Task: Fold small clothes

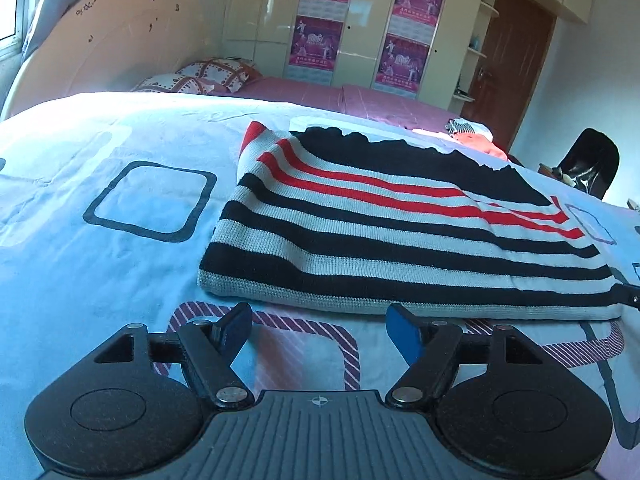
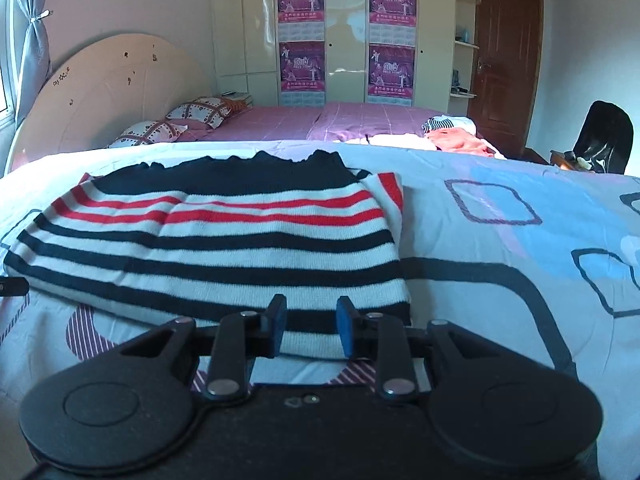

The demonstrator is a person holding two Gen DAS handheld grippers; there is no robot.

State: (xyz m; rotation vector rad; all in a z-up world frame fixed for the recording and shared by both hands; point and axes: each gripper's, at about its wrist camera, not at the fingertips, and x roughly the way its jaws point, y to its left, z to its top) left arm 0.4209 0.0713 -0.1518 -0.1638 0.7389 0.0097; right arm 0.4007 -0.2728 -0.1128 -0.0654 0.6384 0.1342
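A small knit sweater with black, white and red stripes lies flat, folded into a rectangle, on a light blue bedsheet. It also shows in the right wrist view. My left gripper is open and empty, just short of the sweater's near hem. My right gripper is open, its blue-padded fingers standing over the near right corner of the sweater, with nothing between them.
A pile of orange and white clothes lies at the far right of the bed. A pink sheet with pillows and a headboard are behind. A wardrobe, a brown door and a black chair stand beyond.
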